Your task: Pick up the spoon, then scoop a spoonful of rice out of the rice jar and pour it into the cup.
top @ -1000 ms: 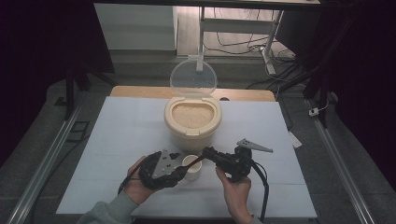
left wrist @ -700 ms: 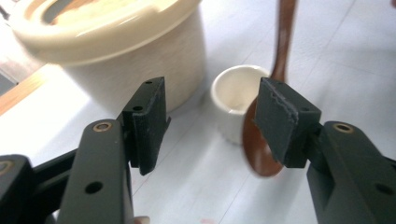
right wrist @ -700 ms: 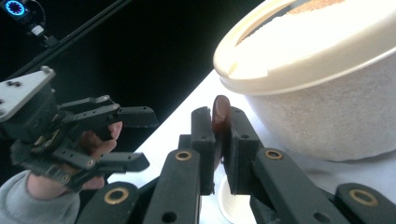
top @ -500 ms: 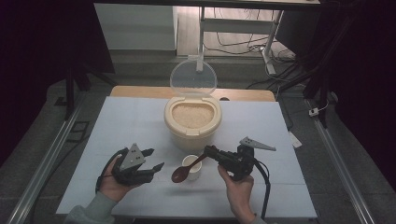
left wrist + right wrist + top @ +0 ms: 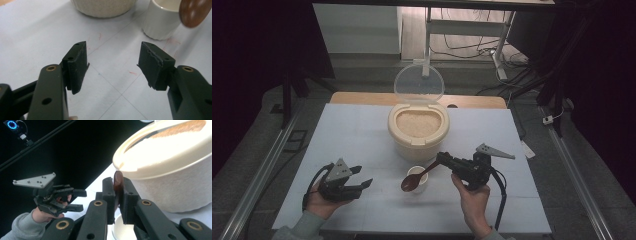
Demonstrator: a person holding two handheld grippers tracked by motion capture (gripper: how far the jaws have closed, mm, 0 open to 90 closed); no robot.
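A cream rice container (image 5: pixel 417 131) stands mid-table with its clear lid (image 5: pixel 418 85) tipped up; grains fill it. In front of it sits a small white cup (image 5: pixel 424 180). My right gripper (image 5: pixel 441 159) is shut on the handle of a brown spoon (image 5: pixel 412 183), whose bowl hangs at the cup's left rim. In the right gripper view the jaws (image 5: pixel 117 181) pinch the spoon (image 5: pixel 117 180) edge-on beside the container (image 5: pixel 172 167). My left gripper (image 5: pixel 363 176) rests left of the cup, its jaws (image 5: pixel 112 65) open; they have just been opening with nothing between them. The cup (image 5: pixel 162 22) and spoon (image 5: pixel 193 11) lie ahead.
A white mat (image 5: pixel 362 135) covers the table, with a wooden strip (image 5: pixel 362 98) along its far edge. Metal rails (image 5: pixel 257 170) run down both sides. A desk frame and cables (image 5: pixel 492 50) stand beyond the table. Bare mat lies to the left and right of the container.
My left gripper has drawn away from the cup to the left and sunk a little. The right gripper has stayed put with the spoon at the cup.
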